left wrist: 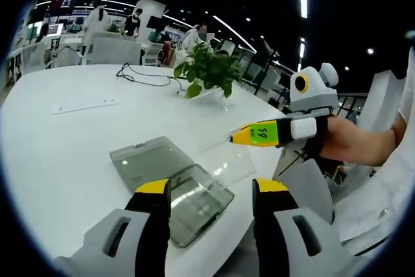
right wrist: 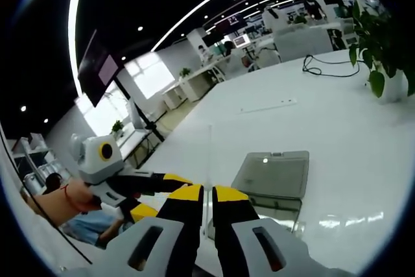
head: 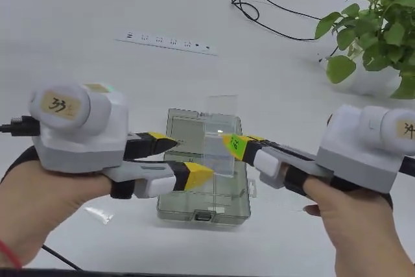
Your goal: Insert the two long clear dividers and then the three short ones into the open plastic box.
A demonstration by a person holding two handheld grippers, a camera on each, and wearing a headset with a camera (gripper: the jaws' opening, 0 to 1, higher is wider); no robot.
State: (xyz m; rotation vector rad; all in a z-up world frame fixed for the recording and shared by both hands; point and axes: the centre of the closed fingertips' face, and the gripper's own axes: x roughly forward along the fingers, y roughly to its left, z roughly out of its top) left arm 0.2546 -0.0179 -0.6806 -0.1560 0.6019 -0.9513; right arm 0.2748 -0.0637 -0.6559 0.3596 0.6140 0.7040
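Pinching a clear divider (head: pixel 222 116), the right claw (head: pixel 235 144) hangs over the box (head: pixel 214 209).

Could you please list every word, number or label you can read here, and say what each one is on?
"33": handwritten on the round sticker on the left gripper.
"19": on the green tag on the right gripper.
Edge sticker on the right gripper: starts with "3", the rest is cut off by the picture edge.
Power strip: markings too small to read.
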